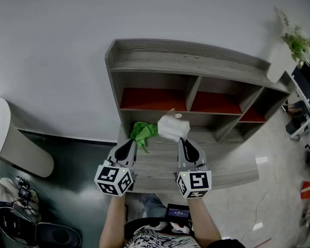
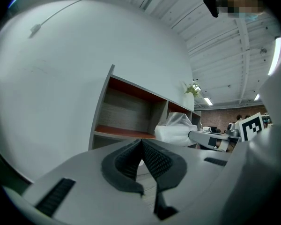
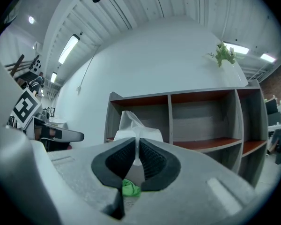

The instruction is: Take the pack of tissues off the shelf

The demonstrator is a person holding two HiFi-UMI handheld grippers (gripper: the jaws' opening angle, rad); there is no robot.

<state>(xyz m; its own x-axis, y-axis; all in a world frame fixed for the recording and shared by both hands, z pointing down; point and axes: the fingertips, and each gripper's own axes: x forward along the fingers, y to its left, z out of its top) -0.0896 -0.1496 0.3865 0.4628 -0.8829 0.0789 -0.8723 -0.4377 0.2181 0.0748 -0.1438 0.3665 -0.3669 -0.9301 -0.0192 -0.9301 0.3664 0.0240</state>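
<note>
A white pack of tissues (image 1: 173, 127) in clear wrap hangs in front of the grey shelf unit (image 1: 196, 61), held up above its lower board. My right gripper (image 1: 182, 141) is shut on the pack's wrapper, and the pack (image 3: 136, 133) rises just beyond its jaws (image 3: 137, 150). My left gripper (image 1: 129, 144) is shut with nothing between its pads, left of the pack (image 2: 175, 130) and close to a green cloth (image 1: 142, 132).
The shelf unit has red-floored compartments (image 1: 155, 99) and a wood-grain lower board (image 1: 222, 161). A white vase with a green plant (image 1: 284, 56) stands on its top right. A white bin (image 1: 15, 138) stands at the left, office chairs at the right edge.
</note>
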